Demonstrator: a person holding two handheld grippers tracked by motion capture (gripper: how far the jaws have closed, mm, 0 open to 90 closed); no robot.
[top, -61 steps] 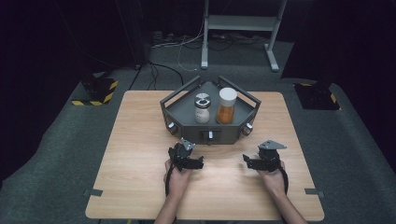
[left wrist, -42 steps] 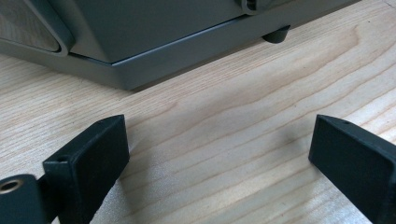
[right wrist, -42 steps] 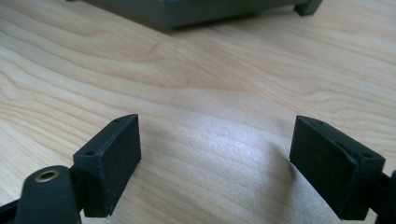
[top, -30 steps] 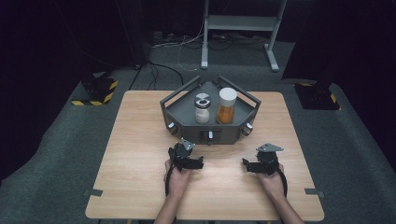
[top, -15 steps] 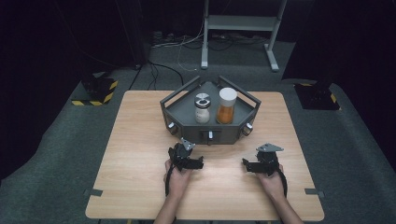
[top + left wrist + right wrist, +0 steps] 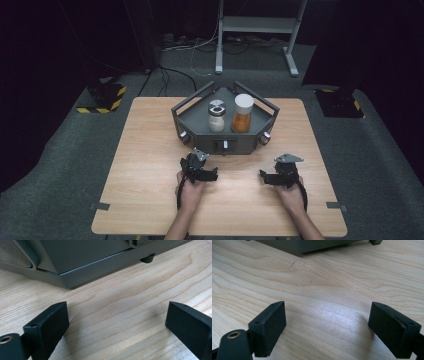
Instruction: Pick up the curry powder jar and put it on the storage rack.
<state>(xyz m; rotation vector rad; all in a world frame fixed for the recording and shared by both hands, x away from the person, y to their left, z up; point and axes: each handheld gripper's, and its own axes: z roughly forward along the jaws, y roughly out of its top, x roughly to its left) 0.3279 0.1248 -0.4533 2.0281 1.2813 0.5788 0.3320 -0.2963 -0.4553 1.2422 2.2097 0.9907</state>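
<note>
A grey angular tray (image 6: 192,122) stands at the middle back of the wooden table (image 6: 150,150). In it stand a small jar with a grey-white lid (image 6: 216,117) and a taller jar of orange contents with a white lid (image 6: 242,114). My left gripper (image 6: 212,173) rests on the table just in front of the tray, held in a hand. In the left gripper view it (image 6: 117,325) is open with bare wood between the jaws and the tray's base (image 6: 87,260) close ahead. My right gripper (image 6: 263,176) lies to the right, also open (image 6: 327,327) over bare wood.
The tray has raised corner bars and small knobs (image 6: 225,145) on its front wall. Bare table lies to the left and right of the tray and between the two hands. Dark floor, cables and a metal stand (image 6: 255,30) lie beyond the table.
</note>
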